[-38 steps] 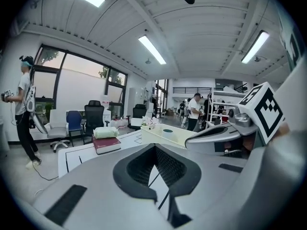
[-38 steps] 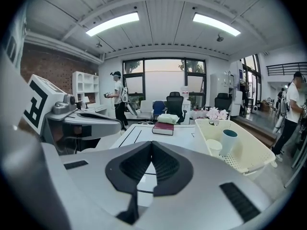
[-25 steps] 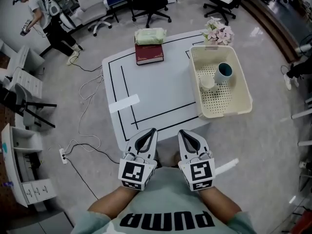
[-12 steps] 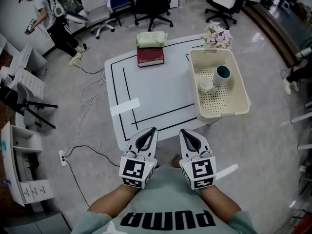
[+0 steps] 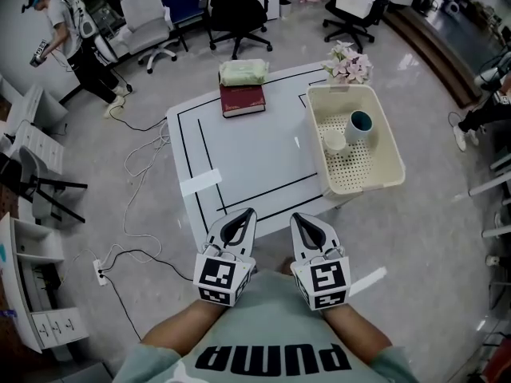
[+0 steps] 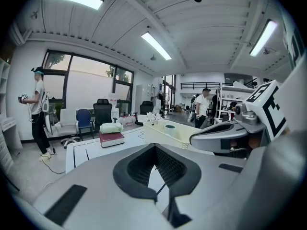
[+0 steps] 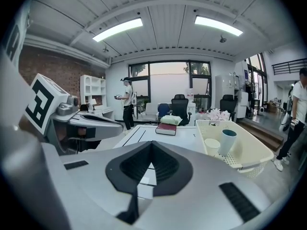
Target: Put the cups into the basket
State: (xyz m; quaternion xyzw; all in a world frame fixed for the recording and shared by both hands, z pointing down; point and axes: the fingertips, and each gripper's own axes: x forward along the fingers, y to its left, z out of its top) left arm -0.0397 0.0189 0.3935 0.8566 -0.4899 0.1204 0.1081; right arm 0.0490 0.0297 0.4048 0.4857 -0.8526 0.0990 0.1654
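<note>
A cream basket (image 5: pixel 389 145) stands at the right end of the white table (image 5: pixel 247 150). Inside it a tall cup with a teal inside (image 5: pixel 358 126) stands upright, and a small white cup (image 5: pixel 334 142) sits beside it on its left. Both cups show again in the right gripper view, the tall one (image 7: pixel 227 142) and the small one (image 7: pixel 211 147). My left gripper (image 5: pixel 245 215) and right gripper (image 5: pixel 300 218) hover side by side at the table's near edge, close to my chest. Both are shut with nothing between the jaws.
A dark red book (image 5: pixel 242 99) with a pale green packet (image 5: pixel 243 72) on it lies at the table's far edge. Pink flowers (image 5: pixel 348 64) stand behind the basket. Office chairs (image 5: pixel 231 6) and cables (image 5: pixel 136 238) surround the table. A person (image 5: pixel 68 34) stands at the far left.
The grippers have stayed where they were. The view has shifted slightly, so the table and basket sit a little higher and further left in the picture.
</note>
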